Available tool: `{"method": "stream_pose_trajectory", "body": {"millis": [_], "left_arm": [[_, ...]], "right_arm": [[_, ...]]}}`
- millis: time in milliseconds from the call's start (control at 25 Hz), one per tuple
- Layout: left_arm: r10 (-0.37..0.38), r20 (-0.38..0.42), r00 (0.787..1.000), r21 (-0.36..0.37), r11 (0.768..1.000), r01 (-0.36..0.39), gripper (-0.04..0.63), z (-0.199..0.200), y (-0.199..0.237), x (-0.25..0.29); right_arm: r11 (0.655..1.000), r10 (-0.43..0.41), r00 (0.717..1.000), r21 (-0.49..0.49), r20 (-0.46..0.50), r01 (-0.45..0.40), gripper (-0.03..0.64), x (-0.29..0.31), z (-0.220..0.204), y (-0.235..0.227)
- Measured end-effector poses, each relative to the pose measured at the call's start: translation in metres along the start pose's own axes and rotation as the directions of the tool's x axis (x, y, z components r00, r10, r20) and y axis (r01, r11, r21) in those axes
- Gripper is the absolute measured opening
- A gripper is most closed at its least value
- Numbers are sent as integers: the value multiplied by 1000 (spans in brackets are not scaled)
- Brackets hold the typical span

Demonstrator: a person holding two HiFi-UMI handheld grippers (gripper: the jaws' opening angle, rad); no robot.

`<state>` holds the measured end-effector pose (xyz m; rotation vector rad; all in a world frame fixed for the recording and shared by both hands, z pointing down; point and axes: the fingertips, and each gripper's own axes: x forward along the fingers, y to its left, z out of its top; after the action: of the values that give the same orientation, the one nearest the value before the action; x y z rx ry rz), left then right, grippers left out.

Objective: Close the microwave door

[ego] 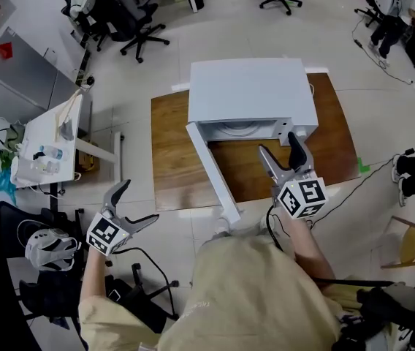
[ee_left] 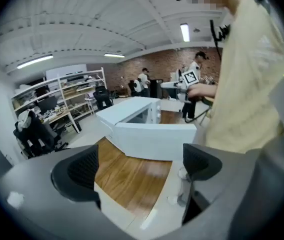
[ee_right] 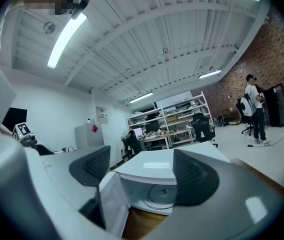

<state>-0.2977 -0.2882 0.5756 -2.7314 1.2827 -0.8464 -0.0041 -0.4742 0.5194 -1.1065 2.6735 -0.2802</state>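
Observation:
A white microwave (ego: 251,90) stands on a low wooden table (ego: 178,145). Its door (ego: 211,170) hangs wide open, swung out toward me past the table's front edge. My right gripper (ego: 276,143) is held in front of the open cavity, jaws apart and empty; in the right gripper view the glass turntable (ee_right: 161,196) and the door (ee_right: 113,204) show between its jaws. My left gripper (ego: 142,200) is over the floor, left of the door's outer end, open and empty. In the left gripper view the door's outer face (ee_left: 154,141) lies ahead, apart from the jaws.
A small white side table (ego: 50,141) with bottles stands to the left, a grey cabinet (ego: 14,79) behind it. Office chairs (ego: 131,20) and seated people are at the back. A helmet (ego: 47,248) lies by my left; a wooden chair (ego: 412,243) is at right.

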Motion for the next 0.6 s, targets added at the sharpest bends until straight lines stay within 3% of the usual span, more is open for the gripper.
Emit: {"method": "stream_pose_trajectory", "body": {"millis": [80, 240, 400, 520, 600], "left_arm": [[-41, -55, 998, 62, 997, 44, 524, -14, 10, -16], [-90, -55, 994, 87, 992, 95, 528, -28, 17, -20], [-145, -35, 989, 27, 989, 146, 527, -47, 1, 7], [-175, 31, 984, -50, 983, 177, 523, -38, -8, 25], [-188, 73, 980, -93, 977, 194, 480, -34, -15, 38]], "right_arm": [[1000, -1, 1000, -1, -12, 1, 382, 13, 2, 14], [1000, -6, 999, 5, -34, 6, 382, 26, -5, 27], [1000, -18, 999, 14, -40, 18, 382, 19, -13, 22], [999, -39, 998, 14, -39, 40, 382, 15, -9, 16], [998, -61, 997, 17, -37, 62, 382, 10, -6, 10]]}}
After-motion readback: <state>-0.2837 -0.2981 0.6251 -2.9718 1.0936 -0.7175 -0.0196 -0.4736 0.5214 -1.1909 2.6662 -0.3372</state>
